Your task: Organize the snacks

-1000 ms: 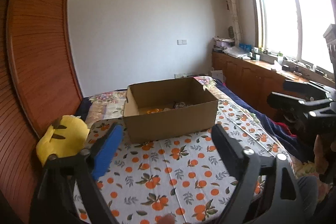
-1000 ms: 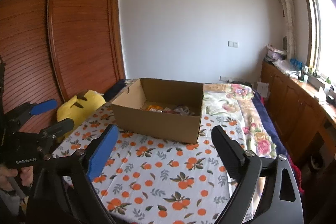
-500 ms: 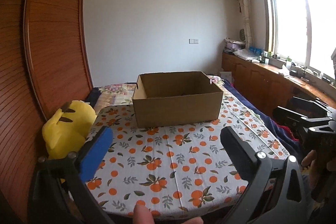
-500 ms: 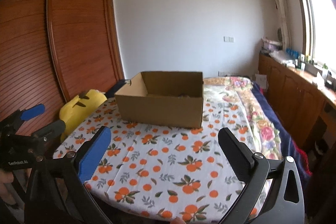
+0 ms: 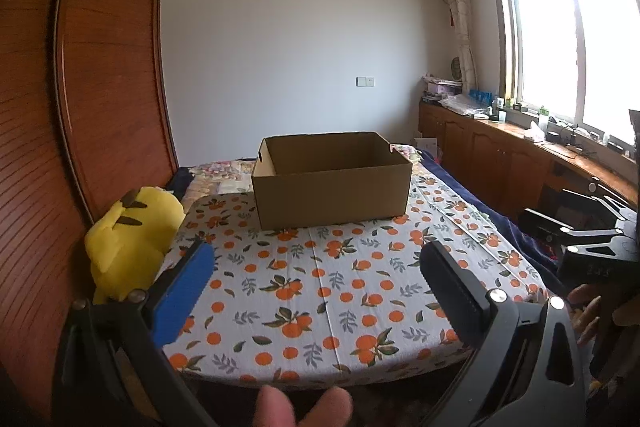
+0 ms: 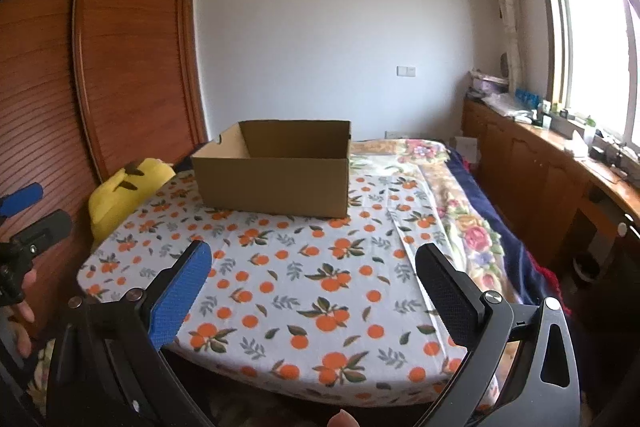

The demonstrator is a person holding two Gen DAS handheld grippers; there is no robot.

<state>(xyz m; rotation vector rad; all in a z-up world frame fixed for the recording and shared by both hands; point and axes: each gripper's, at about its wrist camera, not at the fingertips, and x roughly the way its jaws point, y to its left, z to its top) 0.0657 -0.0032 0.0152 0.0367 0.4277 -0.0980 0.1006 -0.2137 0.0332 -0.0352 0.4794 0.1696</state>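
Note:
An open cardboard box (image 5: 332, 187) stands at the far side of a table with an orange-print cloth (image 5: 320, 279); it also shows in the right wrist view (image 6: 276, 183). Its contents are hidden behind the near wall. My left gripper (image 5: 316, 283) is open and empty, low at the table's near edge. My right gripper (image 6: 312, 287) is open and empty, likewise at the near edge. The right gripper appears at the right of the left wrist view (image 5: 576, 227); the left gripper appears at the left of the right wrist view (image 6: 28, 215).
A yellow plush toy (image 5: 128, 239) leans at the table's left edge by a wooden wardrobe (image 5: 80, 87). A bed with floral cover (image 6: 460, 219) lies right of the table. Wooden cabinets (image 5: 500, 155) run under the window.
Both grippers have pulled back and dropped lower. The box now looks farther away and its contents have gone out of sight behind its near wall.

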